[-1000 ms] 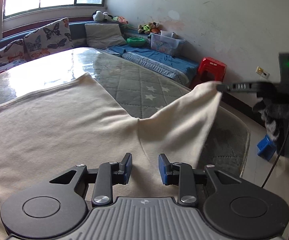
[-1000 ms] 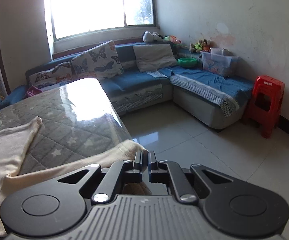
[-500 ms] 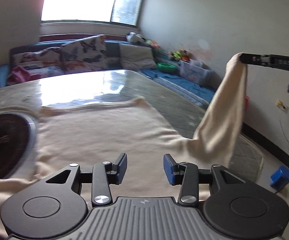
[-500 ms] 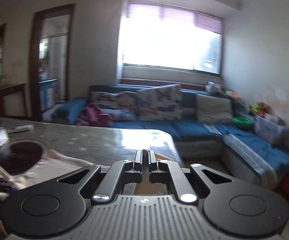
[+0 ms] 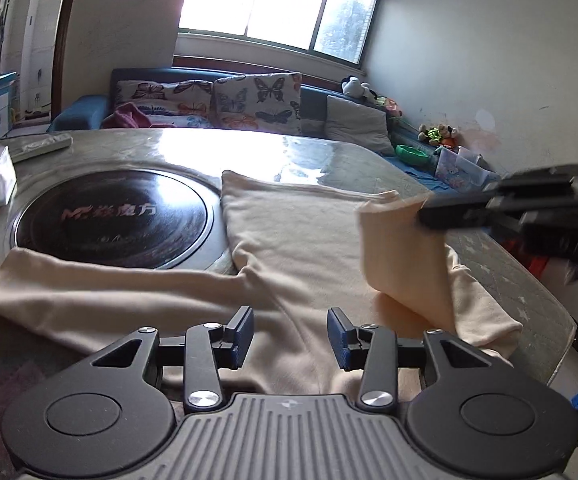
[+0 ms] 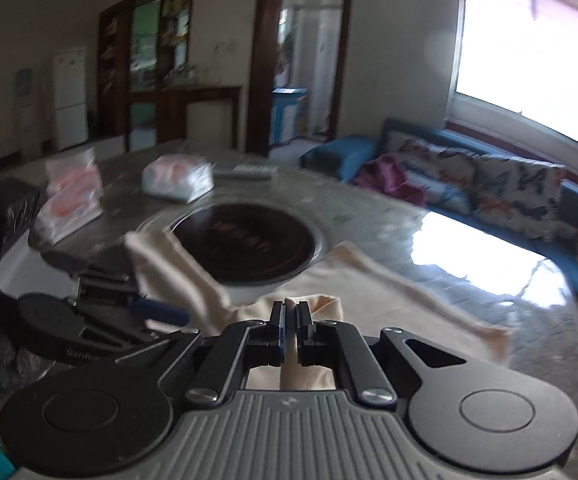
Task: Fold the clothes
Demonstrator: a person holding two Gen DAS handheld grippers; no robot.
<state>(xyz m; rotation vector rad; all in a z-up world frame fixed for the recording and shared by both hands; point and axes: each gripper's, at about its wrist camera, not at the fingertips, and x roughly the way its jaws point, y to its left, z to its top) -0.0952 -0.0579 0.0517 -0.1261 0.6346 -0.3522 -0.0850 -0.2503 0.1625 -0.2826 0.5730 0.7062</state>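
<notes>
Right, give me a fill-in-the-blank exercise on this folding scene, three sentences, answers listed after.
1. The right gripper is shut on a sleeve of the cream ____.
2. The left gripper has its jaws ____, with nothing pinched between them.
3. The garment lies partly over the round black ____ set into the table.

Missing words: garment; open; cooktop

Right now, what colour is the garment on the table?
Plain cream-beige knit garment, no pattern; clearest in the left wrist view.
</notes>
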